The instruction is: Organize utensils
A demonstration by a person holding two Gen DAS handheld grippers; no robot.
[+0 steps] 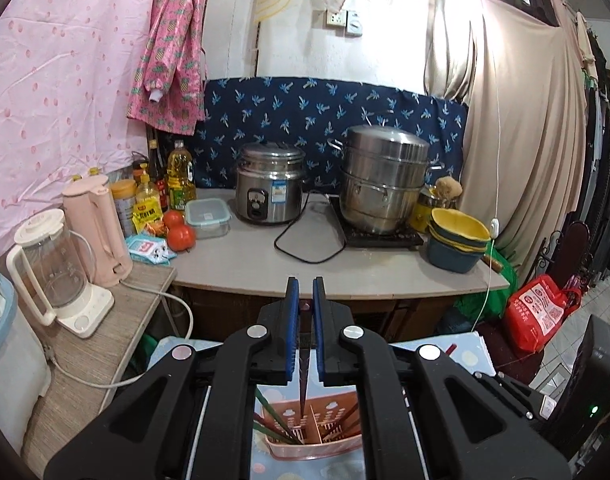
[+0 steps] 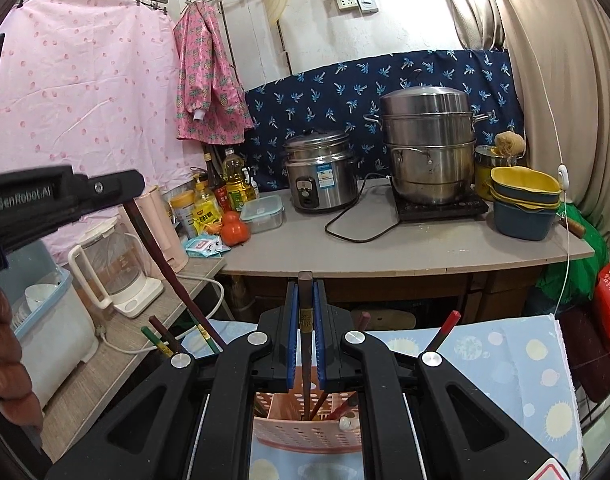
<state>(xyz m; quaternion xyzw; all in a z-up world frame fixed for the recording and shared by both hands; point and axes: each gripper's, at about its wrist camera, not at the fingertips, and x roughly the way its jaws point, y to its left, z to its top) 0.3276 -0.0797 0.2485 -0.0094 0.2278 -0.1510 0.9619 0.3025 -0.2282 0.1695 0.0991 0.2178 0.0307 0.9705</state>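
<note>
A pink perforated utensil holder [image 1: 313, 438] stands on a blue dotted cloth below both grippers; it also shows in the right wrist view [image 2: 305, 428]. Several chopsticks stand in it. My left gripper [image 1: 305, 312] is shut on a dark brown chopstick [image 1: 304, 384] whose tip hangs over the holder's left compartment. My right gripper [image 2: 305, 312] is shut on a brown chopstick [image 2: 305, 344] that reaches down into the holder. The left gripper body [image 2: 45, 204] and its chopstick [image 2: 165, 268] also show at the left of the right wrist view.
A counter [image 1: 265, 268] behind holds a rice cooker [image 1: 270, 184], a steel steamer pot [image 1: 381, 184], stacked bowls [image 1: 459, 244], tomatoes [image 1: 181, 236], a lidded box and oil bottles. A side shelf [image 1: 85, 360] at left carries a glass kettle [image 1: 57, 272] and a pink kettle.
</note>
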